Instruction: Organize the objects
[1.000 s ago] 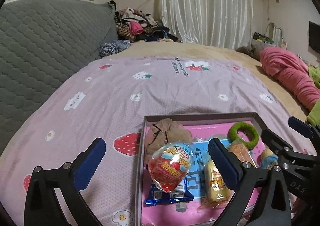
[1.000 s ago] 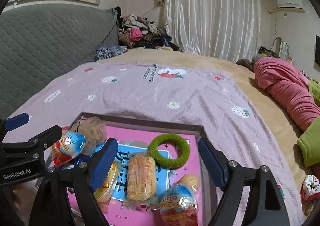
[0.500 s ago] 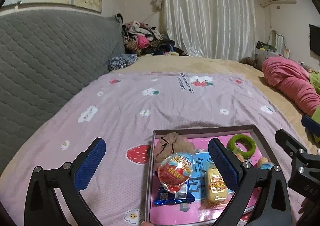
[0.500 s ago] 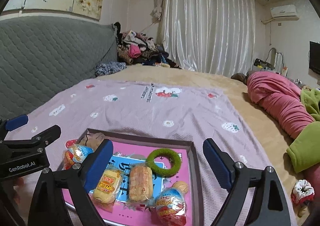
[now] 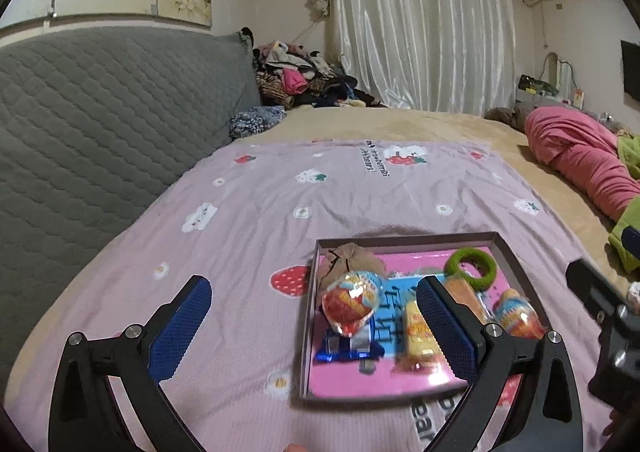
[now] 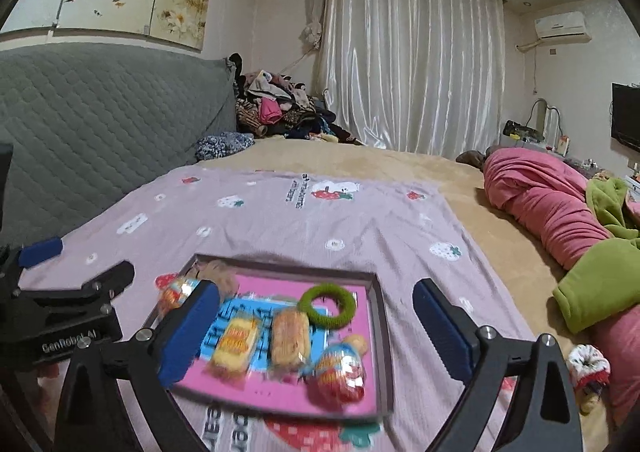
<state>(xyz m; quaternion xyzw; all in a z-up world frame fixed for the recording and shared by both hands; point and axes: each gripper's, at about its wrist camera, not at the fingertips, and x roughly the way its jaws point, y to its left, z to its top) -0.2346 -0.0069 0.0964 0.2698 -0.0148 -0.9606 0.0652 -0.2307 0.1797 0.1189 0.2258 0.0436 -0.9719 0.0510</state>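
Observation:
A shallow tray [image 5: 404,240] with a pink liner lies on the purple strawberry sheet. It holds a foil egg toy [image 5: 352,302], a second egg [image 5: 516,314], a yellow snack packet [image 5: 418,332], a green ring [image 5: 470,268], a brown cloth pouch [image 5: 348,258] and a blue packet [image 5: 348,348]. My left gripper [image 5: 312,292] hovers open above the tray's left edge, holding nothing. In the right wrist view the tray [image 6: 280,268], green ring [image 6: 328,304] and egg [image 6: 340,372] lie below my right gripper [image 6: 316,294]. Its jaws are opening, with nothing gripped between them.
A grey quilted headboard [image 5: 100,132] runs along the left. A pile of clothes [image 5: 296,80] sits at the bed's far corner before the curtain. A pink blanket [image 6: 552,204] and a green one [image 6: 600,284] lie at the right, with a small sock [image 6: 588,364] nearby.
Both grippers have drawn back and risen from the tray, which now looks smaller and lower in each view. The right gripper's jaws have spread wider.

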